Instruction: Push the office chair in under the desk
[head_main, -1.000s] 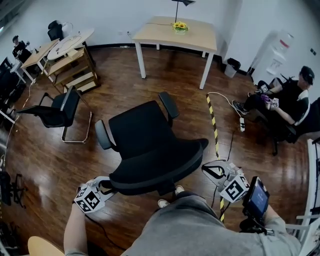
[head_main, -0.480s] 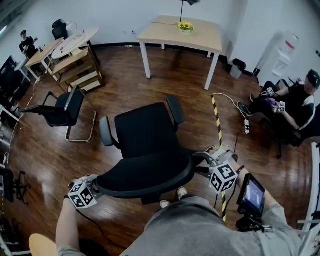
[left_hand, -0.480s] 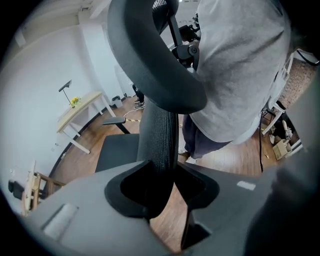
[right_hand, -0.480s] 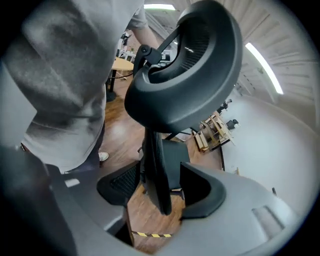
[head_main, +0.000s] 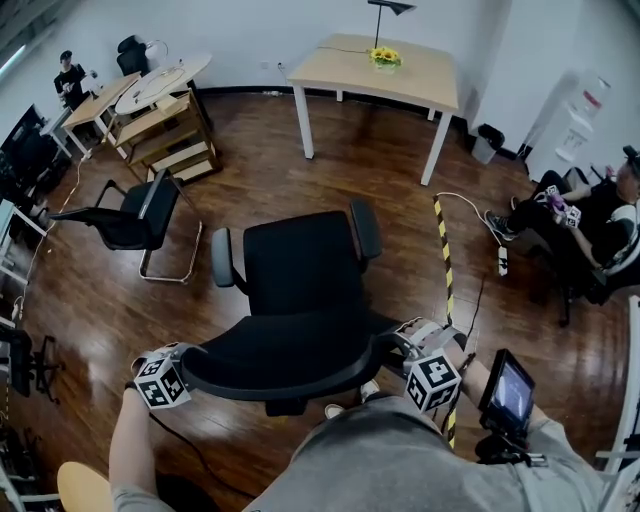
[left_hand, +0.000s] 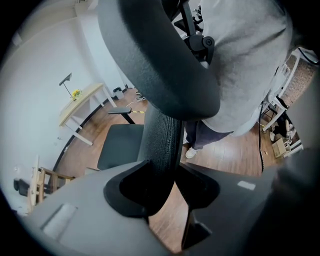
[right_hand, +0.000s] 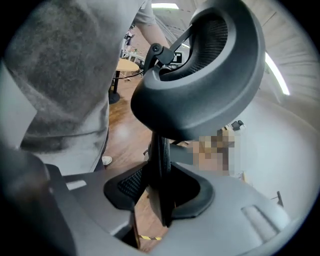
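Note:
The black office chair (head_main: 300, 270) stands on the wood floor, seat toward the light wooden desk (head_main: 385, 75) at the far wall. Its curved backrest (head_main: 280, 355) is nearest me. My left gripper (head_main: 190, 362) is shut on the backrest's left end; in the left gripper view (left_hand: 167, 185) the mesh edge (left_hand: 162, 140) is pinched between the jaws. My right gripper (head_main: 402, 347) is at the right end. Its jaws have just been closing, and in the right gripper view (right_hand: 160, 195) they sit on the thin backrest edge (right_hand: 160, 160).
A second black chair (head_main: 130, 215) stands at the left, with wooden shelves and tables (head_main: 150, 120) behind it. A yellow-black striped strip (head_main: 445, 250) runs across the floor right of the chair. A seated person (head_main: 600, 220) and a bin (head_main: 487, 143) are at the right.
My right gripper came in from the right and closed on the backrest's right end. The chair swung square to the desk and moved a little toward it. The left gripper stayed on the backrest.

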